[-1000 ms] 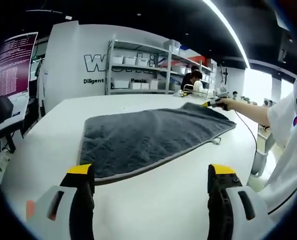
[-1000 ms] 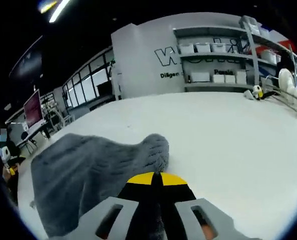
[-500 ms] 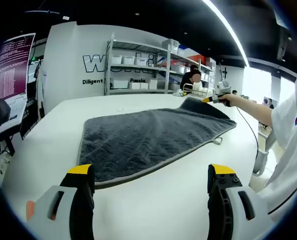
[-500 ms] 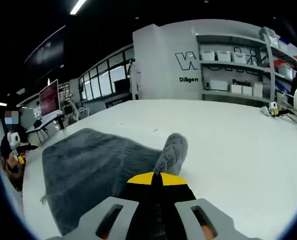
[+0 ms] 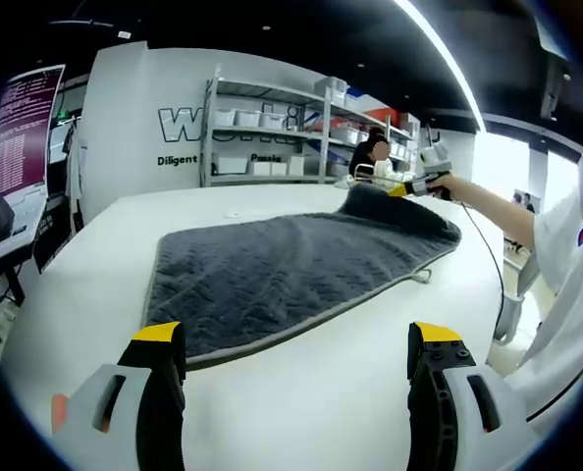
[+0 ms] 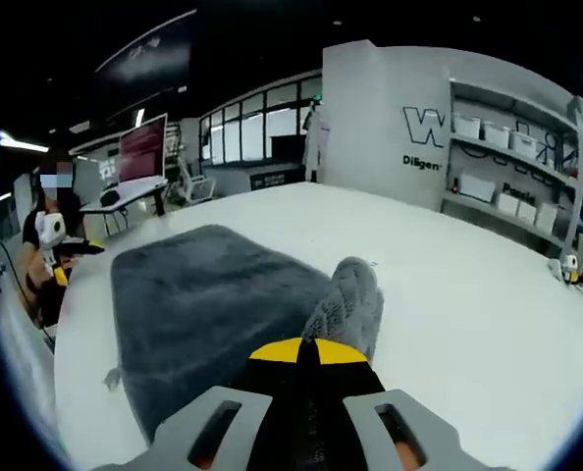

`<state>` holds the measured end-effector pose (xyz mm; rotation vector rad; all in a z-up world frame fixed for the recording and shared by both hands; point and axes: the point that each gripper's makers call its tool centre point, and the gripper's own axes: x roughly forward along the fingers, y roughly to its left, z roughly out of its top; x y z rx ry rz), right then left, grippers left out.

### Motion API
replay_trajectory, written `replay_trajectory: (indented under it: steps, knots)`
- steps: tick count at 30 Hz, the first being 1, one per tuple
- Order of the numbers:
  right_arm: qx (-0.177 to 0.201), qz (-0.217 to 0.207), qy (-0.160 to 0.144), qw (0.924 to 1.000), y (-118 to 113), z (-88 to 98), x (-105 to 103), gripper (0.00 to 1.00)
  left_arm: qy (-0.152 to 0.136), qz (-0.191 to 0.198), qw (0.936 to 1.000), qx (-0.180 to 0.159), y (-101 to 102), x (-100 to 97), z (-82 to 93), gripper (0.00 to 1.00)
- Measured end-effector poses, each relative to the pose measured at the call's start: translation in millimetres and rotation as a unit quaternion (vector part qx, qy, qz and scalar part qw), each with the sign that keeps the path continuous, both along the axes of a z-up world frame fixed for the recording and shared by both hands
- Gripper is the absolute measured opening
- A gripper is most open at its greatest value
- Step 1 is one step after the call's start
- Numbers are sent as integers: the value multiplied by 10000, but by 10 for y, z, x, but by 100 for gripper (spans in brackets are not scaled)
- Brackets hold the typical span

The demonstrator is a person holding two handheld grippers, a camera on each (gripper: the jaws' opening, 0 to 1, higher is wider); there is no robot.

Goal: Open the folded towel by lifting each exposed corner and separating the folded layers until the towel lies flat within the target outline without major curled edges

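Towel point(image 5: 291, 280), dark grey, spread on white bench point(image 5: 301, 412), right tongs point(image 6: 306, 345) clamped on its lifted far corner, left tongs point(image 5: 296, 339) apart above the bench.

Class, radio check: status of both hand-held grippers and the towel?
Right hand-held gripper shut on towel corner, raised. Left hand-held gripper open, short of towel. Nothing in the way.

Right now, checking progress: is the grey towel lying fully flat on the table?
No. Most of the towel is spread, but the right tongs are shut on one corner, lifted off the white table.
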<state>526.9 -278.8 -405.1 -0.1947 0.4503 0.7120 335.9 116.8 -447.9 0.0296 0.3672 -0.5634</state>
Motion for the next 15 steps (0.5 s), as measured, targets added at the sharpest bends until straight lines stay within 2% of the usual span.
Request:
replay_trajectory:
  steps: [2, 4, 5, 7, 10, 13, 15]
  knots:
    - [-91, 145, 3, 9999, 115, -11, -62, 0, 0, 20, 10000, -10, 11, -1, 3, 93]
    - [-397, 363, -64, 9985, 227, -43, -135, 0, -1, 41, 10000, -22, 20, 0, 5, 93]
    - [-697, 473, -123, 9964, 267, -79, -168, 0, 2, 43, 10000, -24, 21, -1, 4, 93]
    - [-1302, 742, -256, 9884, 364, -165, -241, 0, 20, 39, 10000, -12, 18, -2, -5, 92]
    - [-1927, 1124, -298, 9743, 521, -330, -360, 0, 35, 26, 10000, 22, 6, -3, -16, 92]
    - [-2323, 1172, -214, 9653, 591, -509, -403, 0, 26, 16, 10000, -11, -17, -4, -10, 92]
    - [-2358, 1219, -129, 9640, 662, -618, -429, 0, 29, 0, 10000, -16, -36, -6, -11, 92]
